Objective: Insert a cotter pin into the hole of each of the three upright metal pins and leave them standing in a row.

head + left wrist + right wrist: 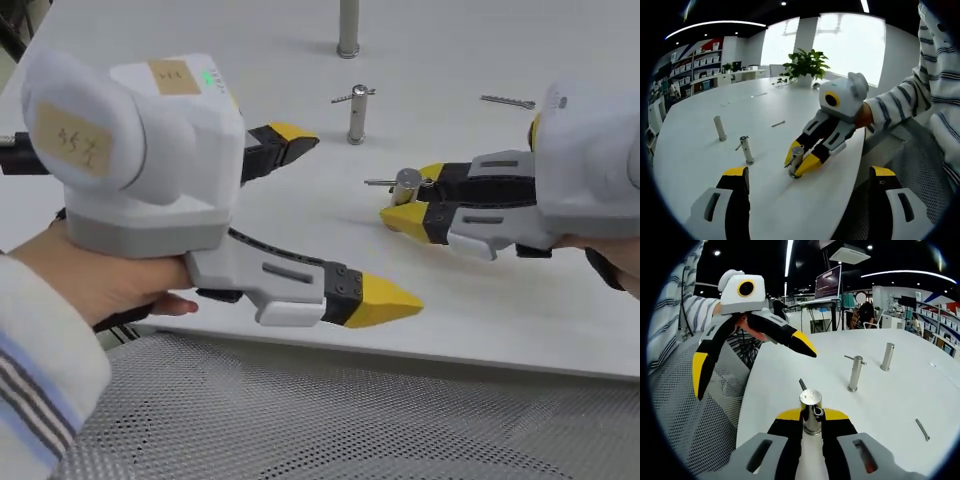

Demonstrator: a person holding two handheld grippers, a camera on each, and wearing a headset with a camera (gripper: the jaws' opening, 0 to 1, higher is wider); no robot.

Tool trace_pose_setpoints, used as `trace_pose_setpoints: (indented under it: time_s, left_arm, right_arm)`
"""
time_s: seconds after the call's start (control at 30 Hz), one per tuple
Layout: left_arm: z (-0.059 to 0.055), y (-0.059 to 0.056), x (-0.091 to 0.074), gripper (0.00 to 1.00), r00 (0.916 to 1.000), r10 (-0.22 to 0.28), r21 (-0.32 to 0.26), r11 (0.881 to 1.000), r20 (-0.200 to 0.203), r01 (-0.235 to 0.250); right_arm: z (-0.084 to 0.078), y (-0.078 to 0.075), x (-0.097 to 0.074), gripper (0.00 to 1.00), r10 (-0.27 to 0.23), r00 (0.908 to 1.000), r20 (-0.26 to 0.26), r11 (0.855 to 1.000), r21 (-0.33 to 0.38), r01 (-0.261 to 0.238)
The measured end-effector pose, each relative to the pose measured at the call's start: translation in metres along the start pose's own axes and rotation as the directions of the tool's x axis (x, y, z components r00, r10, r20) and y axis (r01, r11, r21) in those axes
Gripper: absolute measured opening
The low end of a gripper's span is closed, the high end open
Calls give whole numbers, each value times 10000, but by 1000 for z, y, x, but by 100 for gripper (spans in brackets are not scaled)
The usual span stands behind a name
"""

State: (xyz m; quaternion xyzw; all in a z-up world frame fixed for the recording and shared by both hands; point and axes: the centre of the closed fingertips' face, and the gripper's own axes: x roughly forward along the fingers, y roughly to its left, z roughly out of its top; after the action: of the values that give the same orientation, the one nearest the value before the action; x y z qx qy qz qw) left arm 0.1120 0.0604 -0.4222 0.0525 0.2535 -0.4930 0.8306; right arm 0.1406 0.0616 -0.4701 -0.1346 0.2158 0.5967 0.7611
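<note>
At the near edge of the bench, my right tool is clamped on the nearest metal pin, which stands upright with a cotter pin that looks to be through its hole. The left tool hovers over the near edge with its jaws wide apart, holding nothing. Beyond the nearest pin stands the middle pin, its cotter pin fitted, and further back the far pin, whose hole I judge to be bare. A loose cotter pin lies flat on the bench to the right, well apart from all three.

The risk I see first is the release — if the right jaws part unevenly or drag sideways, the nearest pin could topple or slide out of line with the other two. The fitted cotter pin juts out toward my left tool, so a careless sweep there could snag it. Then the loose cotter pin: thin and flat on a smooth top, it may skid away from the jaws, and reaching past the middle pin could knock it over.
</note>
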Motion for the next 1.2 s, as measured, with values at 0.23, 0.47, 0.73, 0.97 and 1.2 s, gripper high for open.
trace_pose_setpoints:
  time_s: [0.23, 0.47, 0.73, 0.97, 1.2]
  left_arm:
    - [-2, 1, -2, 99, 10000, 74, -73, 9999, -38, -74]
    - [-7, 3, -5, 99, 9997, 148, -206, 9997, -197, -152]
    - [-9, 5, -8, 99, 9995, 249, -288, 9993, -209, -255]
    - [-14, 5, -8, 99, 9987, 162, -412, 9990, -493, -182]
    - [-17, 5, -9, 99, 9977, 81, -466, 9988, -671, -113]
  right_arm:
    - [1, -3, 0, 8, -131, 9998, -141, 9997, -195, 129]
    - [12, -17, -10, 8, -259, 9997, 8, 9993, -278, 259]
    - [15, -54, -25, 8, -785, 9969, 100, 9969, -72, 786]
    - [12, -73, -33, 8, -965, 9953, 49, 9953, 112, 964]
    - [2, -85, -36, 8, -1029, 9945, -189, 9945, 187, 1032]
